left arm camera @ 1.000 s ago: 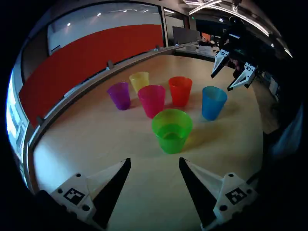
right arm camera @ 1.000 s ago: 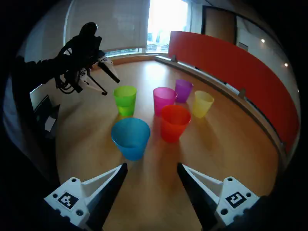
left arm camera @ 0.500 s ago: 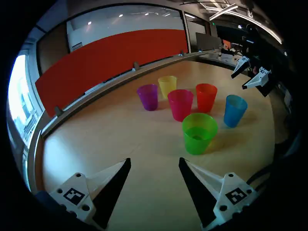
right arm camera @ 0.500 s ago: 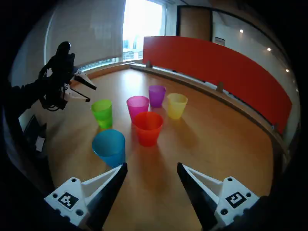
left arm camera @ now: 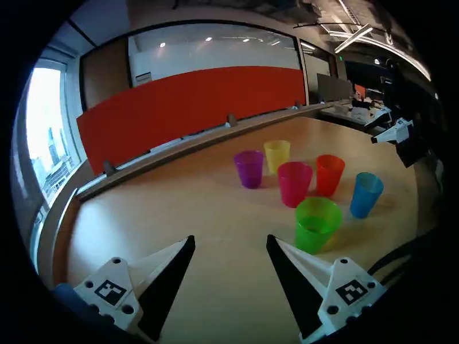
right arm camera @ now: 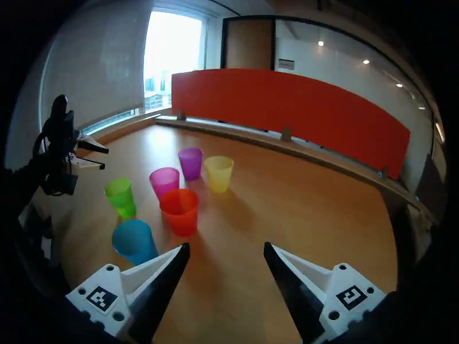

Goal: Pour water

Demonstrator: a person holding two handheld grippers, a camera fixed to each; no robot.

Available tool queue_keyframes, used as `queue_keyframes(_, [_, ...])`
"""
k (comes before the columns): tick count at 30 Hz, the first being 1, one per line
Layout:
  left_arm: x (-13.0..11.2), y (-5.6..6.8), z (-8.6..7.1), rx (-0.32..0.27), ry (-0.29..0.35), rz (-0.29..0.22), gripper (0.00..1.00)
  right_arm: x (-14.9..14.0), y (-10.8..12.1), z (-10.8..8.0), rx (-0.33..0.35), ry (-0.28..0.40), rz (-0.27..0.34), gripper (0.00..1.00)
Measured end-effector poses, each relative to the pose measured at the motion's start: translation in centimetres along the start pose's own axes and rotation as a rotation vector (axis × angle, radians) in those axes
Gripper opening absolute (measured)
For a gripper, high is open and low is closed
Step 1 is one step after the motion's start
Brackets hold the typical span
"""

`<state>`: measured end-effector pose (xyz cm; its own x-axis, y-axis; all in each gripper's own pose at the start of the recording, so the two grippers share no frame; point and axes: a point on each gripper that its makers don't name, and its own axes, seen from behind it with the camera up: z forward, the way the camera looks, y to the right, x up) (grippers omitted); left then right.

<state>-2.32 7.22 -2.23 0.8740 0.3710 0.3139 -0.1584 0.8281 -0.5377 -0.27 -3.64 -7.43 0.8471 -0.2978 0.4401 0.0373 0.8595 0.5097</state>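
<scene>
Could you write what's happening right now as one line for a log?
left claw: open, empty | right claw: open, empty | green cup: upright on table, untouched | blue cup: upright, untouched

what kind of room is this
Most likely an open-plan office or meeting space. A long, curved wooden table has a red divider panel along its far edge, a large window lets in daylight, and a strip light hangs from the ceiling.

Plastic on wood
The cups [left arm camera: 294, 182] are smooth, see-through plastic; the worktop [left arm camera: 189, 195] is softly glossy pale wood; my left tongs [left arm camera: 230, 237] and right tongs [right arm camera: 226, 244] look matt plastic.
</scene>
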Motion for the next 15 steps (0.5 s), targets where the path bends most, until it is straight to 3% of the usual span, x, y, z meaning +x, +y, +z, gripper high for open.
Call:
queue_keyframes(6, [0.3, -1.0, 0.1, 0.052, 0.032, -0.013, 0.92, 1.3, 0.5, 0.1, -0.037, 0.042, 0.020, 1.00])
queue_keyframes(15, [2.1, -2.8, -0.5, 0.137, 0.117, -0.064, 0.92, 4.0, 2.5, 0.7, -0.156, 0.152, 0.057, 1.00])
